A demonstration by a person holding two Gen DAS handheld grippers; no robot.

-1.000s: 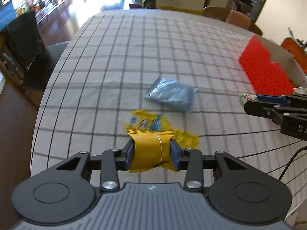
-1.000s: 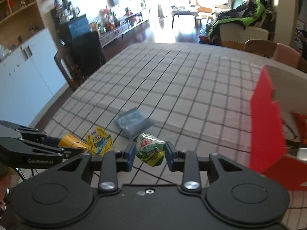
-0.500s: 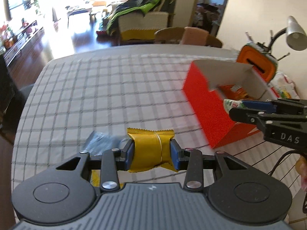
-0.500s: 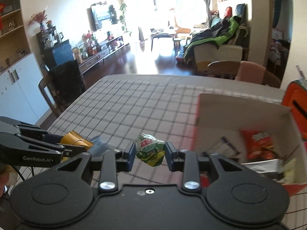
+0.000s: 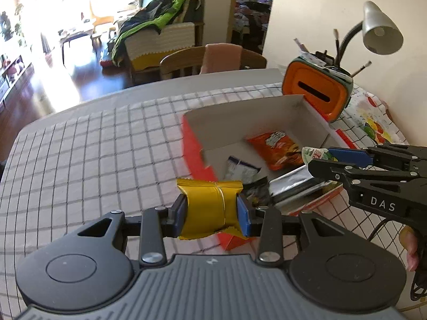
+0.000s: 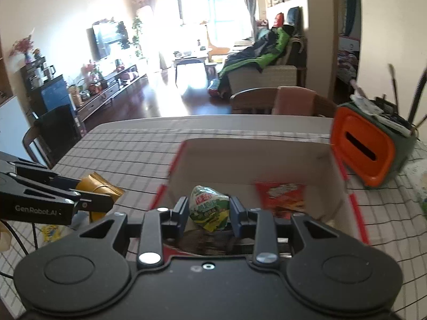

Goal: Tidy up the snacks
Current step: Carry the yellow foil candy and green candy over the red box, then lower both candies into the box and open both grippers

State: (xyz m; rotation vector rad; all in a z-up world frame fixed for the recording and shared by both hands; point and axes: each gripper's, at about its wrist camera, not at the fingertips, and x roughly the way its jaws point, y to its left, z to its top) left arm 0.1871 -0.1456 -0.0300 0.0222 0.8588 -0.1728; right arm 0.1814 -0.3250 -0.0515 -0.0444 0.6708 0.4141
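Observation:
My left gripper (image 5: 210,213) is shut on a yellow snack packet (image 5: 209,208) and holds it at the near left corner of the red box (image 5: 194,157). My right gripper (image 6: 208,213) is shut on a green and white snack packet (image 6: 209,208) over the box (image 6: 256,157). In the left wrist view the right gripper (image 5: 320,157) holds that packet (image 5: 315,154) above the box's right side. Inside the box lie an orange chip bag (image 5: 277,149), a white packet (image 5: 241,169) and a silver packet (image 5: 293,184). The left gripper (image 6: 88,200) shows at the left in the right wrist view.
An orange and green holder (image 5: 317,93) with brushes stands behind the box, with a desk lamp (image 5: 381,32) above it. A yellow cartoon packet (image 6: 50,233) lies on the checked tablecloth (image 5: 93,146). A wooden chair (image 5: 186,62) stands at the far edge.
Both grippers have swung right and up from the loose packets toward the red box, each carrying its packet. The right gripper now hangs over the box's inside.

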